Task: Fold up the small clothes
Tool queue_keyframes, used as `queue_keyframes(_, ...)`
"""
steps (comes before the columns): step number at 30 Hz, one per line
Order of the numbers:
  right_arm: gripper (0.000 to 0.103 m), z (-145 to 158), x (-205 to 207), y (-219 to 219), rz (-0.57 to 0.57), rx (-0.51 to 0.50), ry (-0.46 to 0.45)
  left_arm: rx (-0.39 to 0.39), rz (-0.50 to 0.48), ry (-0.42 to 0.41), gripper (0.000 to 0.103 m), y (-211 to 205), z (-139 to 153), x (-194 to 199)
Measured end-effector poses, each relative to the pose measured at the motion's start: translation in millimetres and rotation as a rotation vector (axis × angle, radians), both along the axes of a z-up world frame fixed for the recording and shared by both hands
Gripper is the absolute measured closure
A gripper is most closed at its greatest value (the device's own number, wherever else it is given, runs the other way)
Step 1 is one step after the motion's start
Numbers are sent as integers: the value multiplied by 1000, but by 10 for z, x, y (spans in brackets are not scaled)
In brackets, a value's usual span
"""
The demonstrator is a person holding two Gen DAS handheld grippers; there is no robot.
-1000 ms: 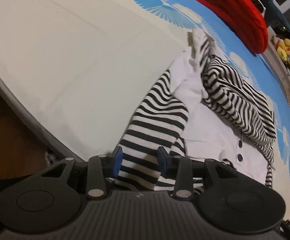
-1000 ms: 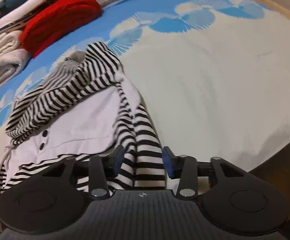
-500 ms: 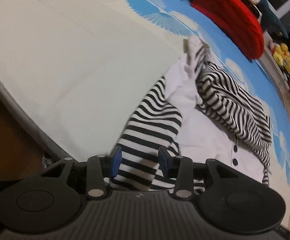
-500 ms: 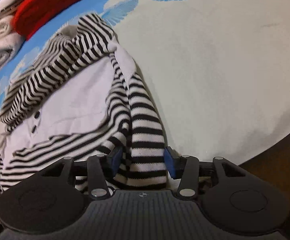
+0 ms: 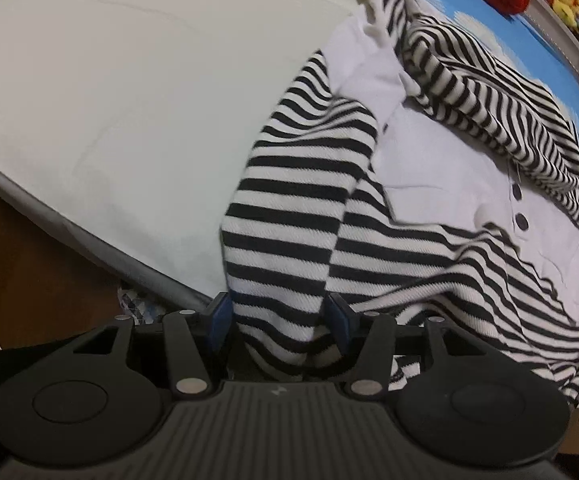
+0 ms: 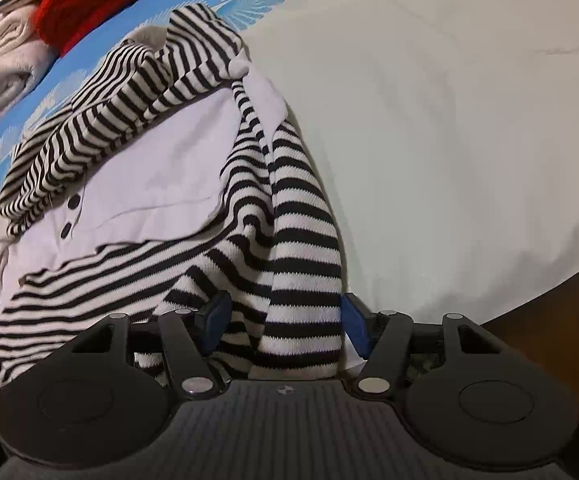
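A small black-and-white striped garment (image 5: 429, 208) with a white buttoned front panel (image 5: 449, 176) lies crumpled on the bed; it also shows in the right wrist view (image 6: 137, 168). My left gripper (image 5: 279, 316) is open, with a striped sleeve (image 5: 289, 216) running between its blue fingertips (image 5: 219, 314). My right gripper (image 6: 285, 322) is open around a striped sleeve end (image 6: 301, 280) at the near bed edge. The cloth ends under both gripper bodies are hidden.
The cream and blue patterned bed sheet (image 5: 129, 80) spreads to the far side. A red knit item (image 6: 89, 12) and folded pale clothes (image 6: 1, 56) sit at the far corner. Yellow plush toys (image 5: 573, 4) stand beyond. The bed edge (image 5: 89, 236) drops to a brown floor.
Both grippers have moved in closer to the garment, so the striped sleeve ends now lie deeper between the fingers. The jaws have stayed apart.
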State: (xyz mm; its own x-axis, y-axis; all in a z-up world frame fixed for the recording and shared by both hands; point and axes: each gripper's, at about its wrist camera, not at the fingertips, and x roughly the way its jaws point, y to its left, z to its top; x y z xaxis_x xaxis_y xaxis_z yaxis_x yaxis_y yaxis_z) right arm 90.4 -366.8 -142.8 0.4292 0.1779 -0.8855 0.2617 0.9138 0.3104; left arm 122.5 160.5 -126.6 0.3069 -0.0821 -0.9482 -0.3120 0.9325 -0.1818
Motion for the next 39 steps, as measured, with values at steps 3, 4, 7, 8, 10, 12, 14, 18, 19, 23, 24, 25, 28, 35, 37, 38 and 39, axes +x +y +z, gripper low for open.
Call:
queue_keyframes(3, 41, -5, -13, 34, 30, -14, 5, 4, -36, -7, 78, -59, 19, -15)
queue_keyframes(4, 41, -5, -16, 48, 41, -20, 6, -2, -51, -13, 91, -89, 31, -19)
queue_keyframes(7, 58, 22, -37, 79, 67, -38, -8, 14, -68, -46, 97, -144, 110, -40)
queue_keyframes(8, 91, 56, -44, 63, 59, -40, -26, 6, -61, -69, 97, -138, 156, -53)
queue_keyframes(10, 98, 161, -73, -13, 21, 2, -98, -23, -33, -135, 97, -87, 280, -87)
queue_keyframes(12, 98, 270, -98, -63, 1, 41, -176, -46, -6, -193, 97, -41, 378, -93)
queue_keyframes(14, 98, 330, -118, -99, -17, 67, -229, -61, 18, -217, 97, -15, 406, -93)
queue_keyframes(18, 93, 233, -75, -138, -56, 70, -165, -86, 37, -132, 93, -25, 234, -44)
queue_keyframes(19, 91, 187, -57, -126, -57, 70, -129, -95, 45, -113, 87, -12, 198, -31)
queue_keyframes(23, 58, 9, -10, -10, 15, 37, 5, -111, 70, -50, 69, 9, 61, -11)
queue_keyframes(24, 57, 4, -9, 18, 34, 24, 7, -110, 64, -39, 67, 3, 31, -18)
queue_keyframes(25, 56, 7, -7, 35, 48, 14, 5, -106, 57, -31, 64, -10, 12, -16)
queue_keyframes(28, 54, 2, -12, 69, 60, 11, 11, -78, 22, -11, 62, -71, -38, -24)
queue_keyframes(35, 75, 20, -71, 235, 149, -13, 8, -44, -72, -15, 87, -205, -6, -71)
queue_keyframes(37, 87, 45, -84, 213, 152, 5, 1, -32, -91, -27, 95, -230, 44, -86)
queue_keyframes(38, 94, 71, -94, 195, 147, 11, -7, -21, -106, -36, 95, -255, 90, -101)
queue_keyframes(39, 94, 107, -102, 163, 136, 23, -19, -10, -124, -46, 95, -279, 148, -114)
